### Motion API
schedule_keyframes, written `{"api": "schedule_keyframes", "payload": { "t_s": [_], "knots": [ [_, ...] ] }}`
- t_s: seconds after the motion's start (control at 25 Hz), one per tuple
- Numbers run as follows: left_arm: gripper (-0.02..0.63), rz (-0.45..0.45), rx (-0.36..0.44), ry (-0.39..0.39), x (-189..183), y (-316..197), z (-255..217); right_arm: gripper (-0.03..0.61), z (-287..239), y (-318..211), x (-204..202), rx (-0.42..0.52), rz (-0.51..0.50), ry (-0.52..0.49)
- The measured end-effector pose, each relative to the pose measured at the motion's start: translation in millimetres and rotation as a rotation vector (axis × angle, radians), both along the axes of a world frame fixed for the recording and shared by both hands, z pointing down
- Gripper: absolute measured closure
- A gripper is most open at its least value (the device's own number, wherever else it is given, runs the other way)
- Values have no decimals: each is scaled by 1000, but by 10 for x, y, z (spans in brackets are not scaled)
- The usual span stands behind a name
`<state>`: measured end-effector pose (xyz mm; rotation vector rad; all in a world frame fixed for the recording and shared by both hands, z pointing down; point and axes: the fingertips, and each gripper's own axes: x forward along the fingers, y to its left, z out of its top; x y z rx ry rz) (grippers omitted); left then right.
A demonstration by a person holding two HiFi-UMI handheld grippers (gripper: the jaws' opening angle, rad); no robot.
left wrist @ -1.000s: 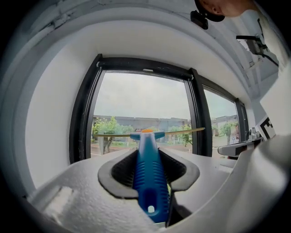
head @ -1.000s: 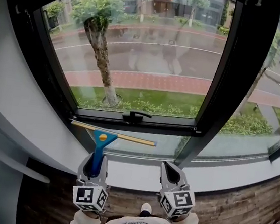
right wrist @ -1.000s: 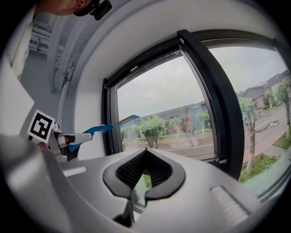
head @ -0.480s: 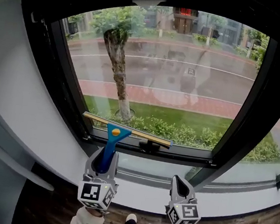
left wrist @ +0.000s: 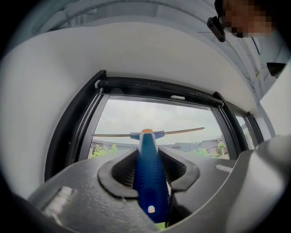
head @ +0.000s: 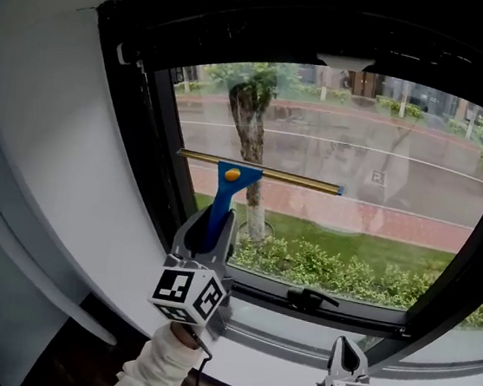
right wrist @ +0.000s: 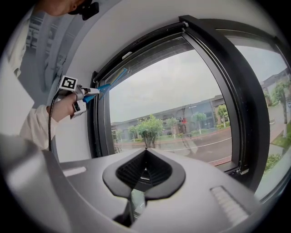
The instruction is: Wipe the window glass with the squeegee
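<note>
Pinching the squeegee [head: 256, 177] by its blue handle, my left hand-held gripper [head: 208, 229] held the blade high at the window glass [head: 403, 155]. Next, I judged, came a steady downward pull. My right hand-held gripper [head: 346, 353] hung low, pressed together, empty.

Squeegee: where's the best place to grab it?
Grab the squeegee by its blue handle, from the bottom end, a jaw on each side. The handle is straight and narrow, and the long blade on top stays free for the glass. The left gripper holds it that way.
</note>
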<state>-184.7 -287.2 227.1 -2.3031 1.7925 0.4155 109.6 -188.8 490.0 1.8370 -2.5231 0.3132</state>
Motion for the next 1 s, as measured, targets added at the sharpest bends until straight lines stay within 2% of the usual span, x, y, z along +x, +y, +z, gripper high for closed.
{"api": "schedule_keyframes", "payload": {
  "t_s": [0.12, 0.32, 0.68, 0.84, 1.0],
  "knots": [
    [468, -35, 51, -24, -94, -87, -336, 574, -28, -69, -31, 6, 0, 5],
    [468, -35, 103, -19, -100, -259, -777, 574, -206, -126, -36, 51, 2, 23],
    [468, -45, 138, -20, -96, -483, -1255, 574, -475, -249, -91, 98, 4, 37],
    [468, -56, 140, -33, -116, -549, -1343, 574, -845, -422, -189, 150, 10, 38],
    [468, -63, 135, -40, -138, -585, -1384, 574, -1470, -610, -362, 239, -6, 39]
  ]
}}
